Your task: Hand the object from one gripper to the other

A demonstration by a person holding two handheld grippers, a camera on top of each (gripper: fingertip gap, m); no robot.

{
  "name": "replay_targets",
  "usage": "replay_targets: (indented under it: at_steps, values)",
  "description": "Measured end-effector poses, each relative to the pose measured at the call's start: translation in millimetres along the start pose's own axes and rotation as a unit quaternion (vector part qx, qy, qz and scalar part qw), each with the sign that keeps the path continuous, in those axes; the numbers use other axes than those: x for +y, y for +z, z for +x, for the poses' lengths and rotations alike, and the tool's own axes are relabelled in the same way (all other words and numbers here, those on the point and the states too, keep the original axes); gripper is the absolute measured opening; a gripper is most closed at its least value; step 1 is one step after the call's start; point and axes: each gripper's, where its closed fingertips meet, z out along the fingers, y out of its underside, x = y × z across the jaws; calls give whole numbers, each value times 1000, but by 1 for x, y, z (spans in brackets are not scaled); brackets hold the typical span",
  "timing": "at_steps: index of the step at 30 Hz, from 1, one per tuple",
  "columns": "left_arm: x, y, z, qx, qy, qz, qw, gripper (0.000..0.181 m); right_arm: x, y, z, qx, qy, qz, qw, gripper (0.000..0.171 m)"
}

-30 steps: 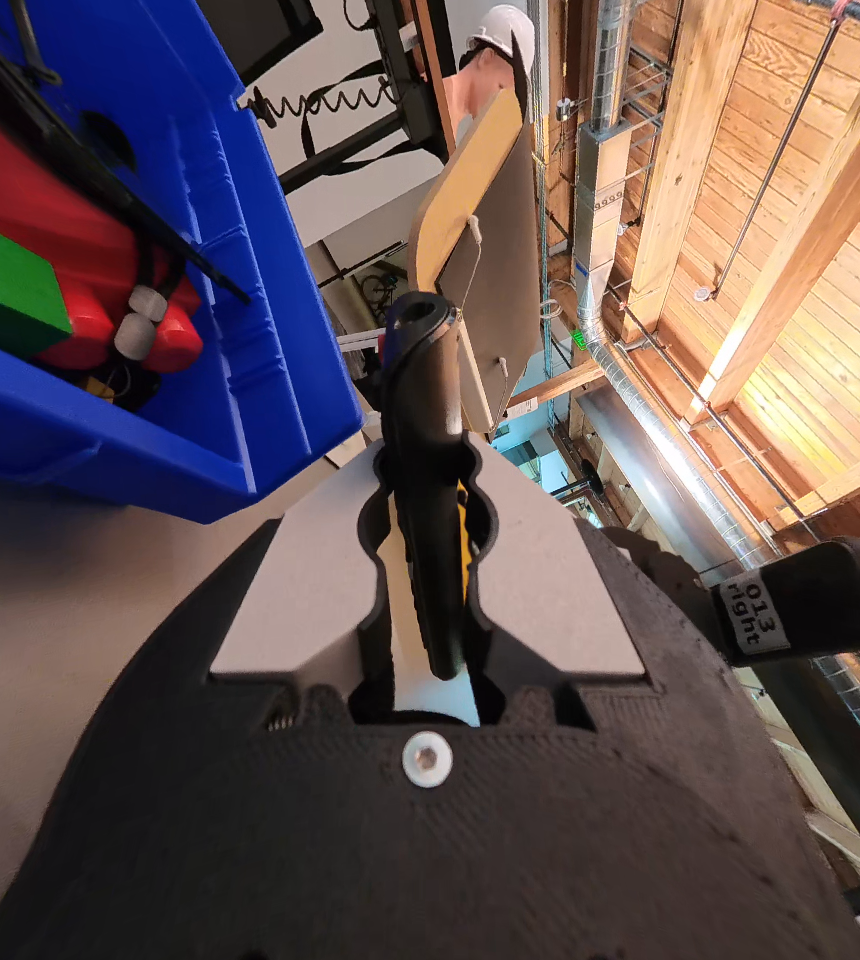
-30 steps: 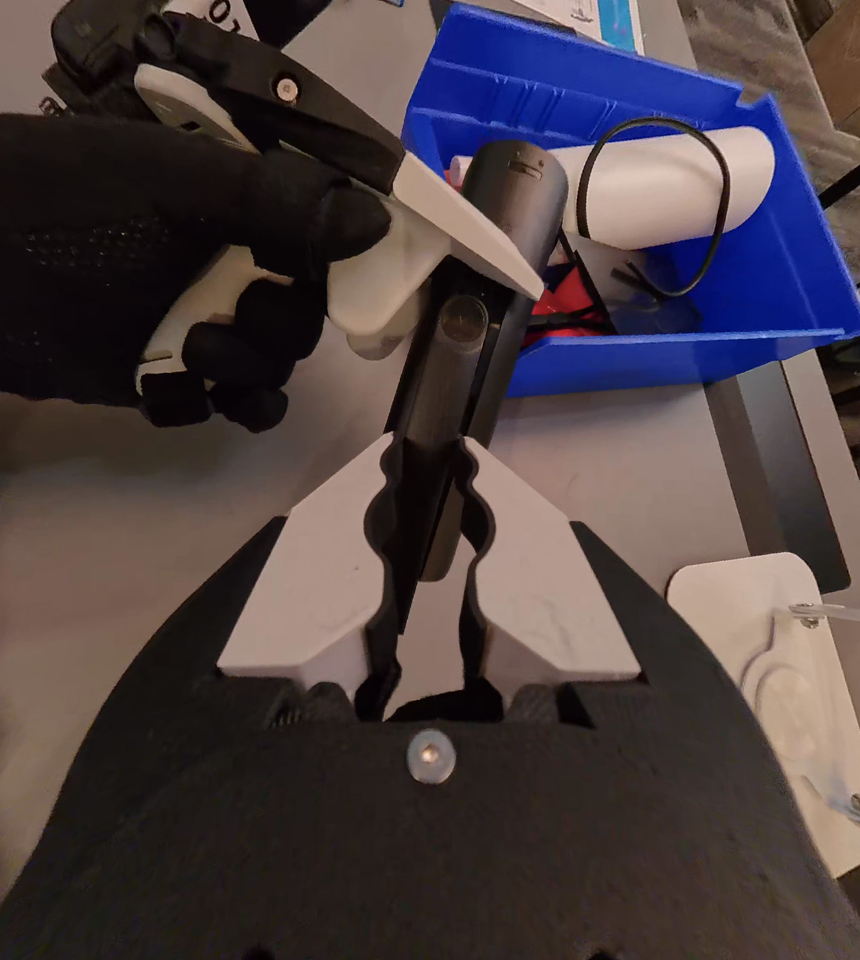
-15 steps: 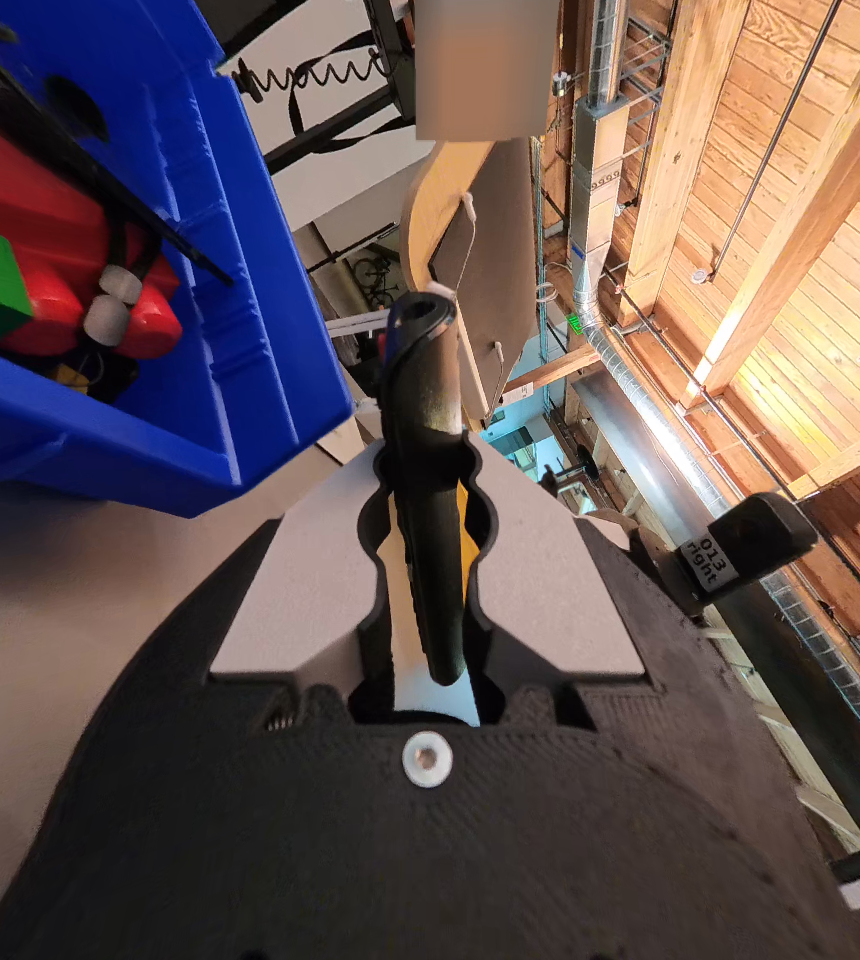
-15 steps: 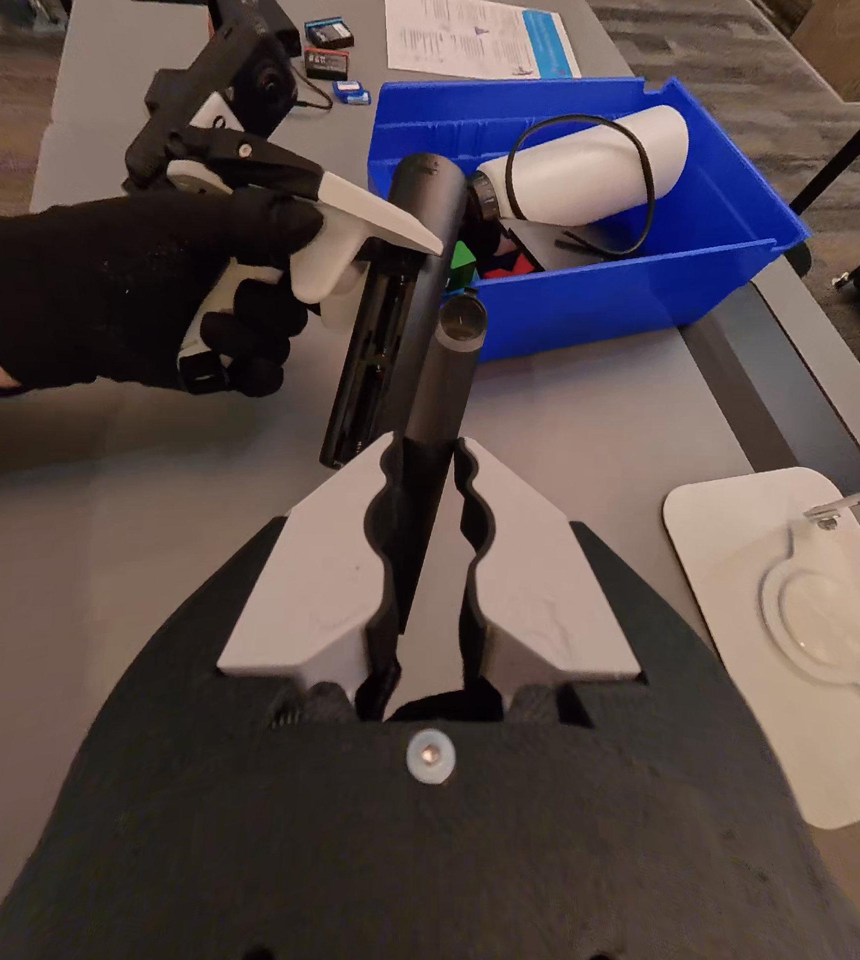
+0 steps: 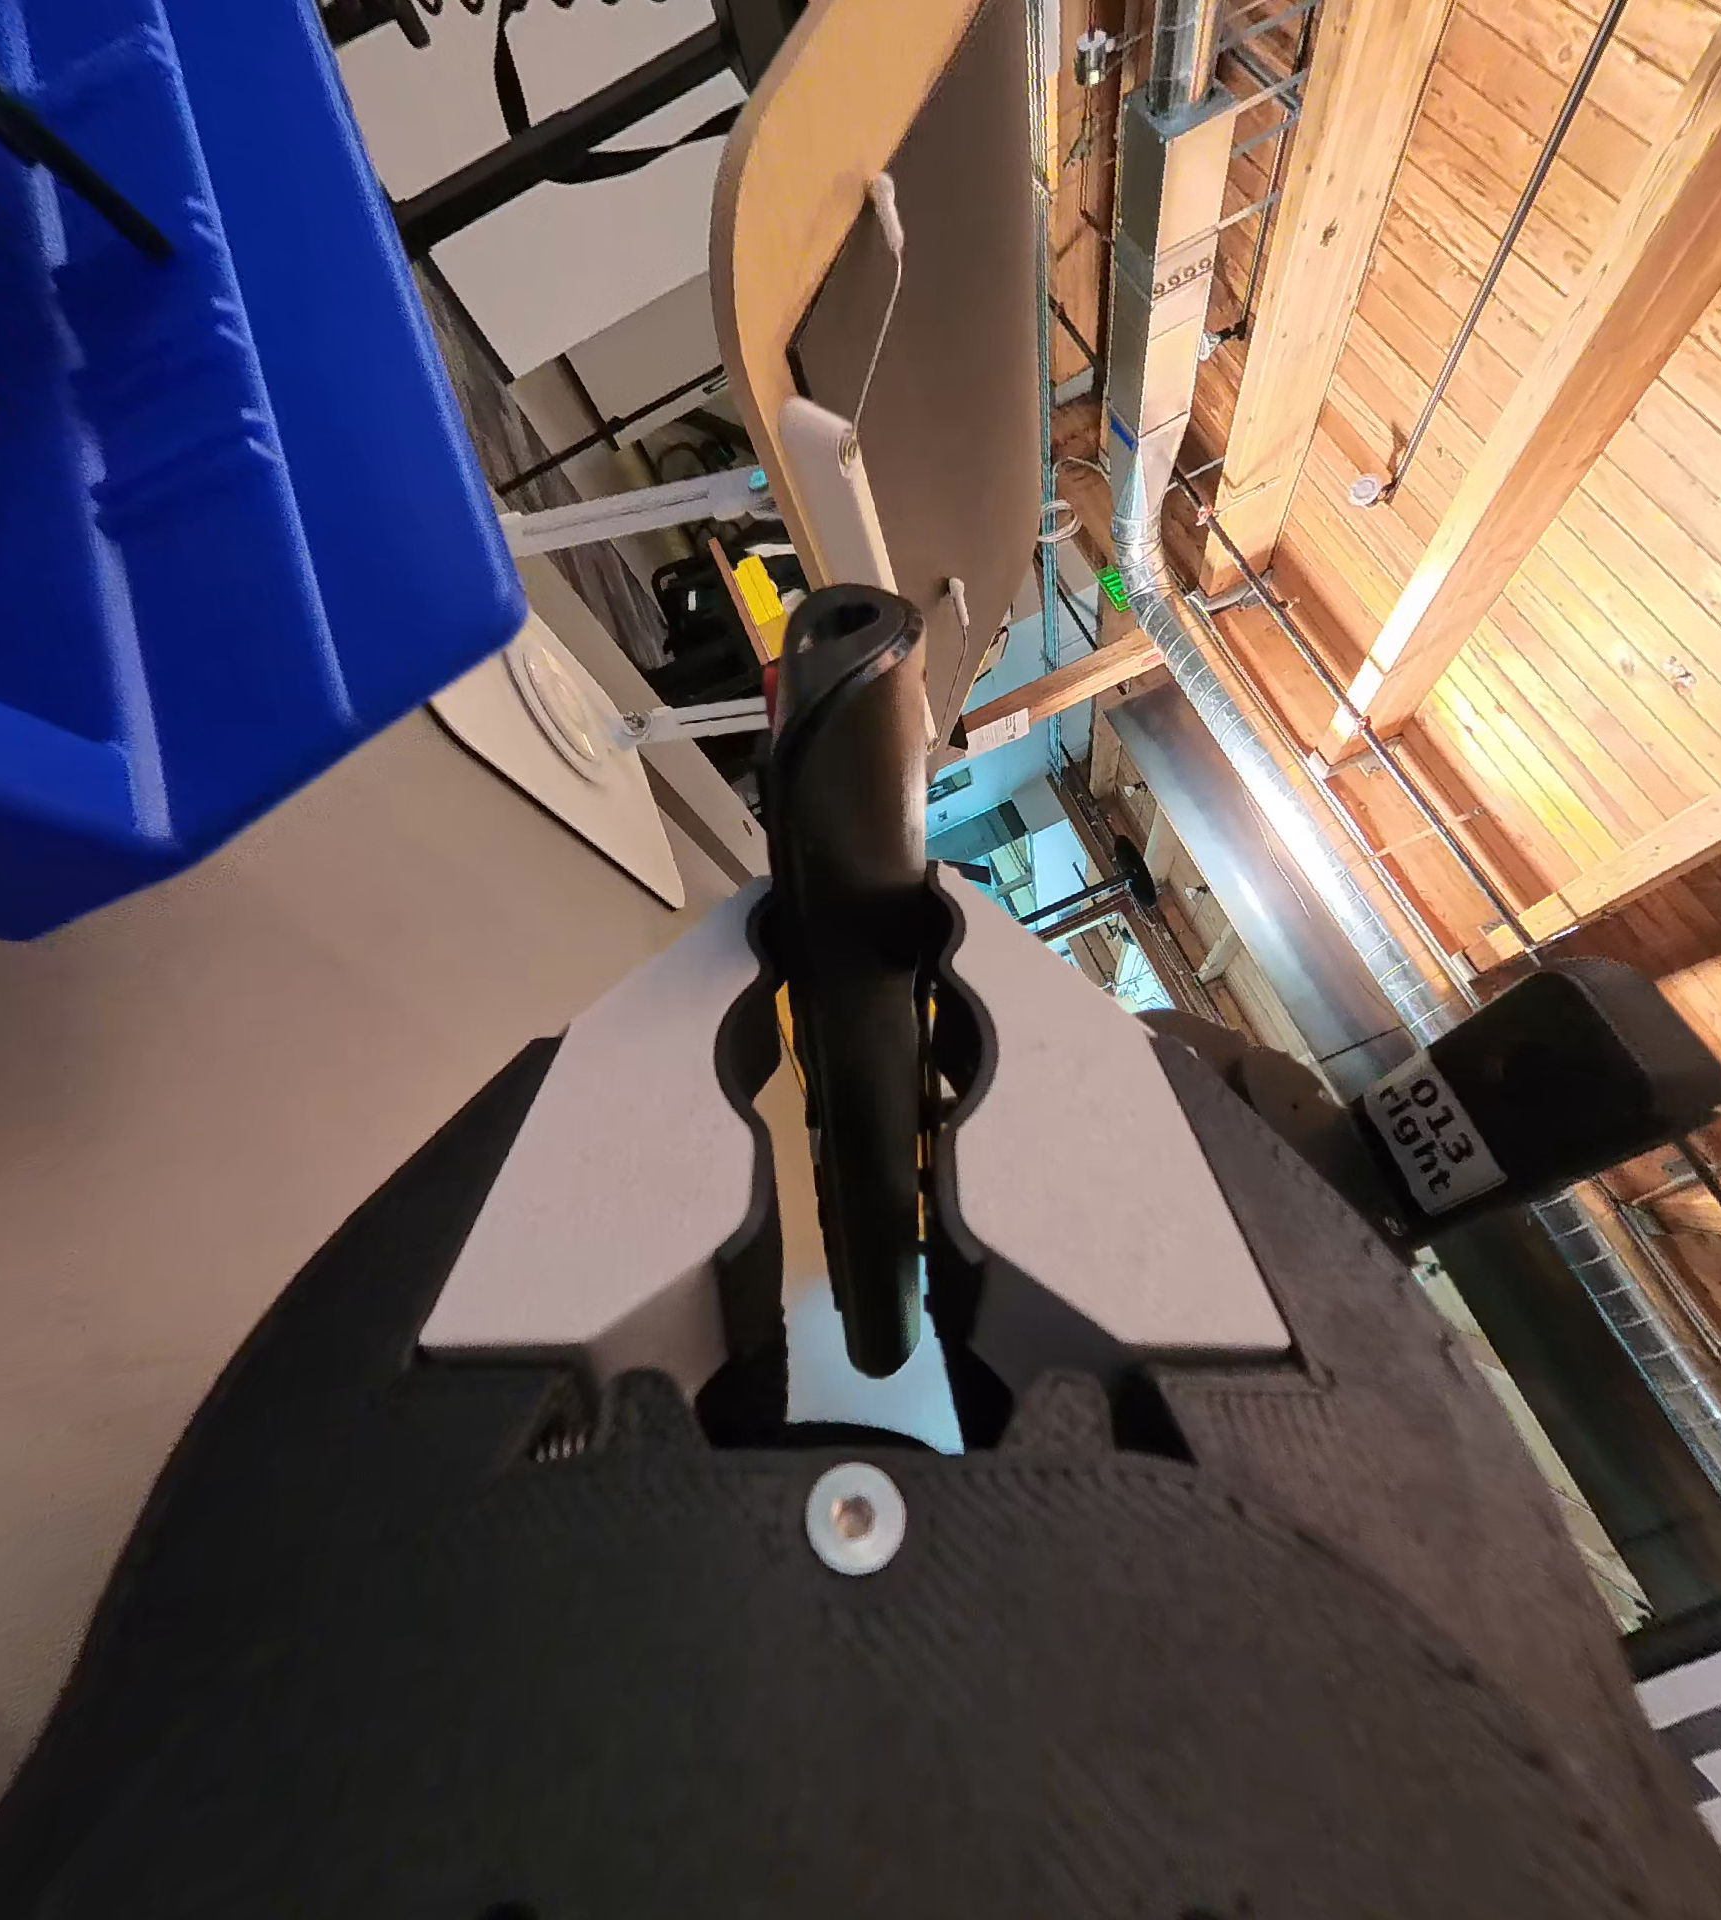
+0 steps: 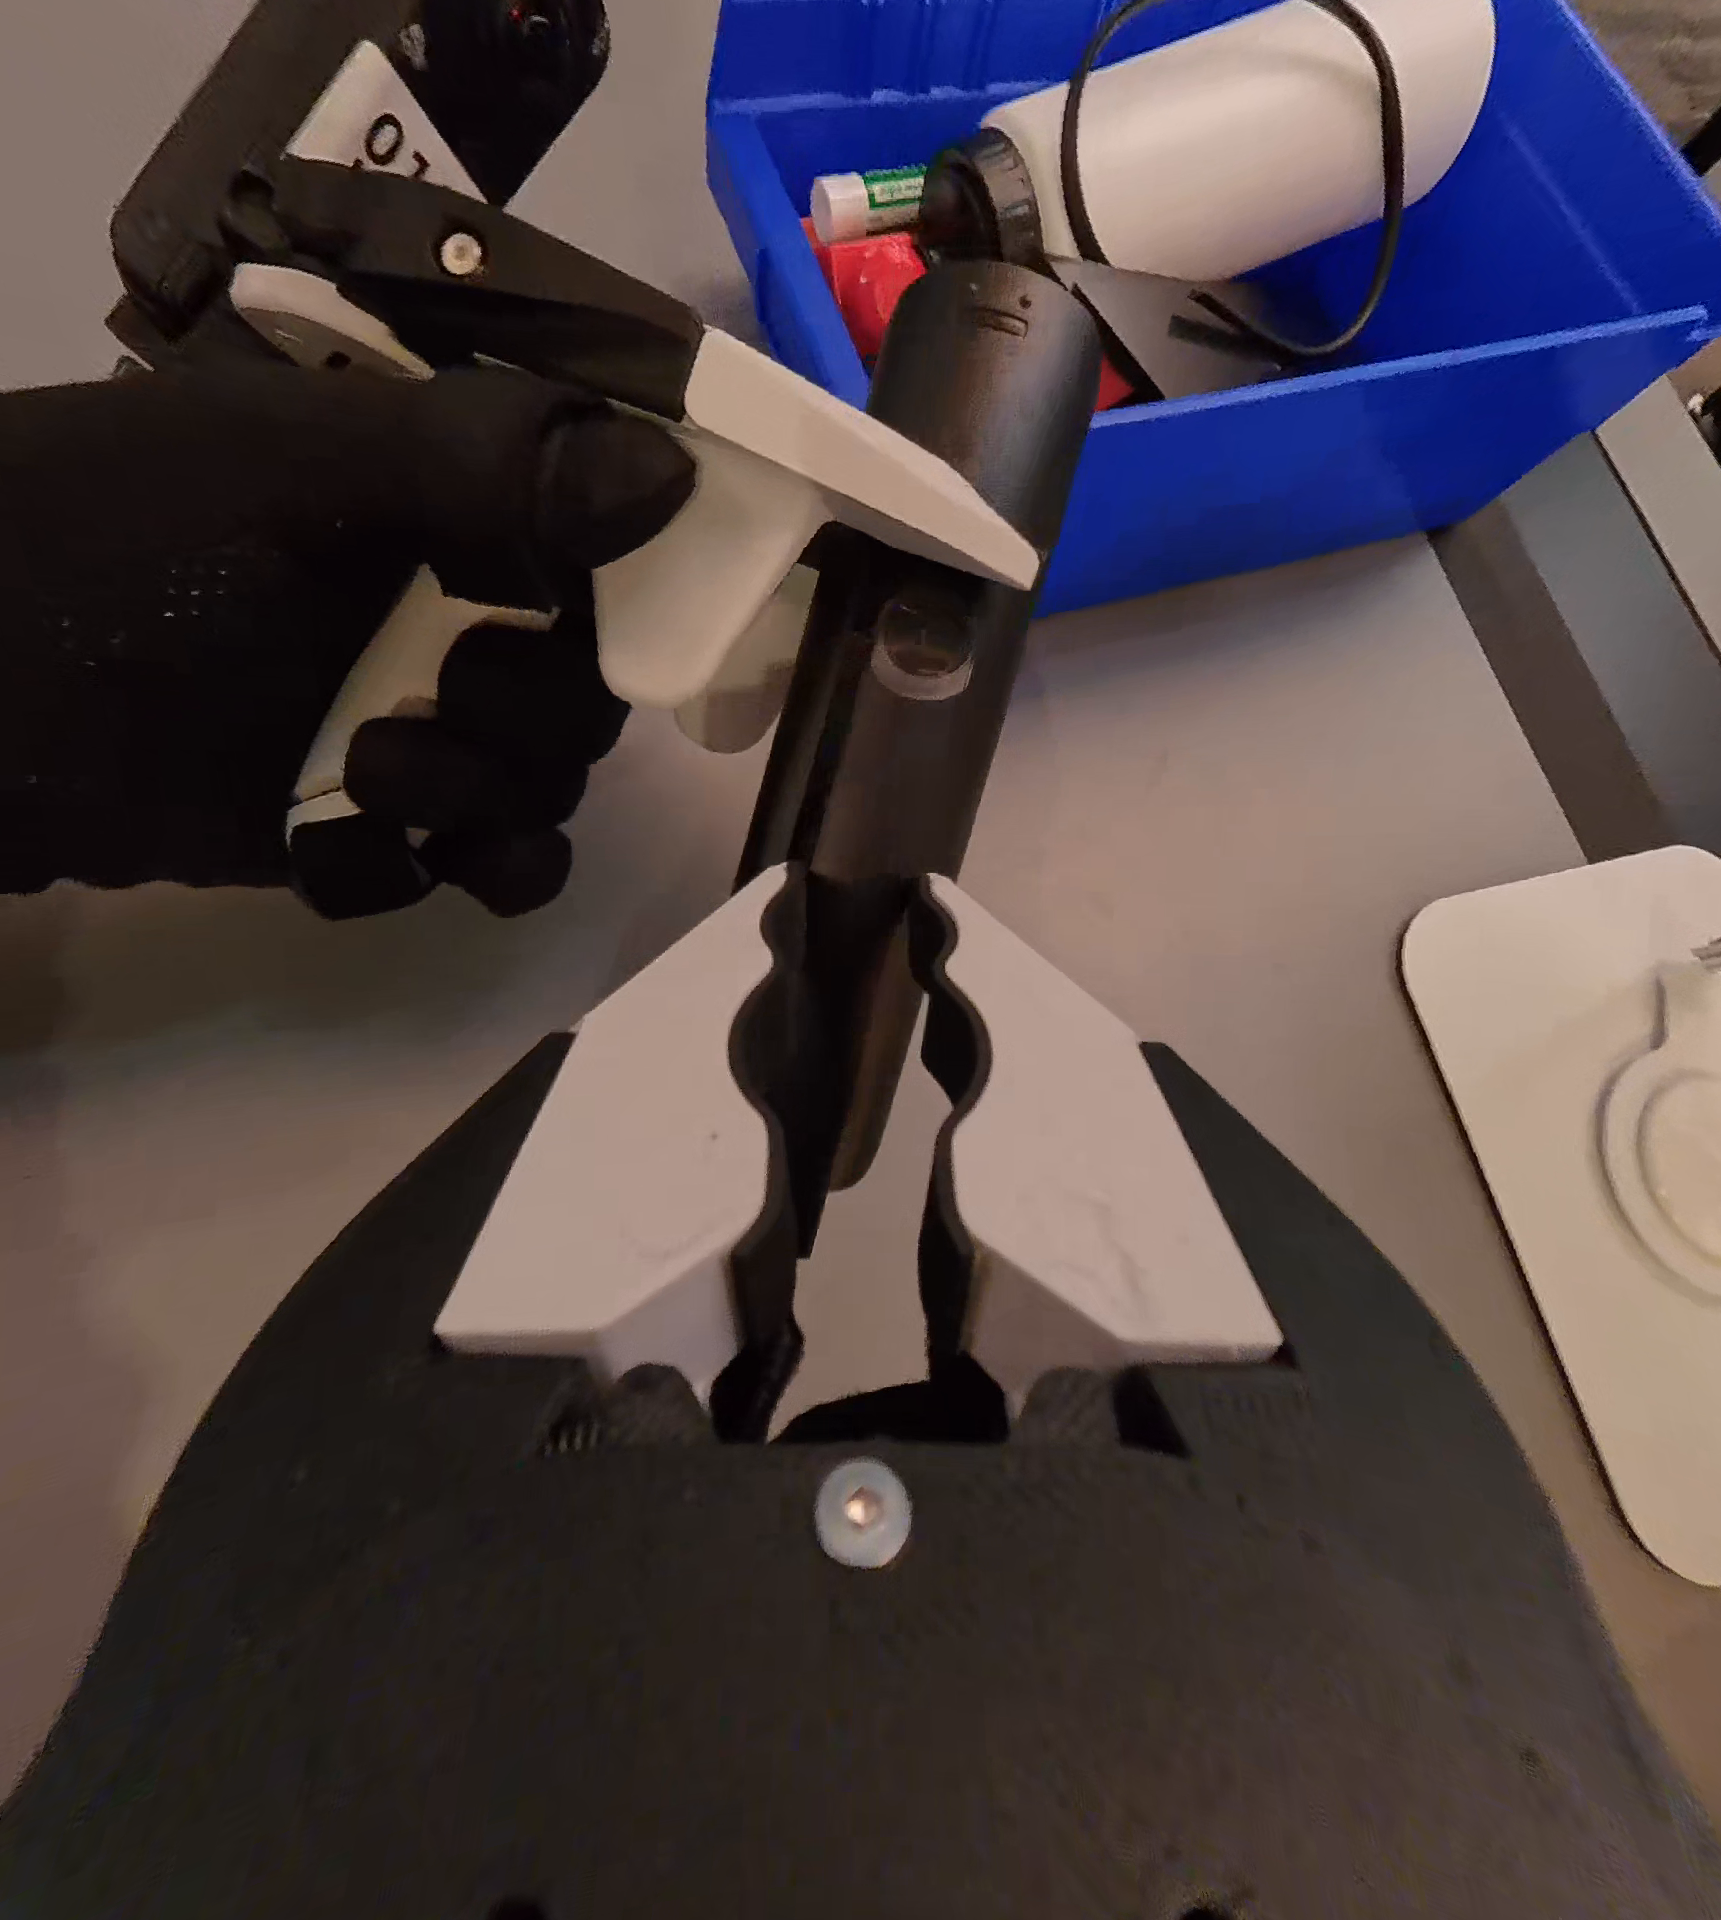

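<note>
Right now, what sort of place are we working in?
Probably a workshop or lab in a converted industrial building: exposed timber ceiling beams, bare silver metal ducting, and a grey worktable carrying a blue plastic parts bin.

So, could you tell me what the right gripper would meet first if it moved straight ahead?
Probably the black tool clamped by the left gripper, directly ahead of the right gripper and the dark cylinder it grips; the blue bin lies beyond. Depth is unclear.
</note>
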Motion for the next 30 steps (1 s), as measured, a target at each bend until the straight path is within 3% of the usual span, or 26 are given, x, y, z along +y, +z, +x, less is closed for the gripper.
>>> replay_targets:
  at_steps: [13,23,30]
  values:
    - [9,5,-9,-15,-17,11,1000,22,11,5,-5,-8,26,-37,999,17]
    - [61,13,-28,-41,-30,-24,998,24,62,4,-22,1,84,-25,996,17]
    - [56,16,-22,-16,-24,-28,999,28,65,11,-23,7,104,-13,994,17]
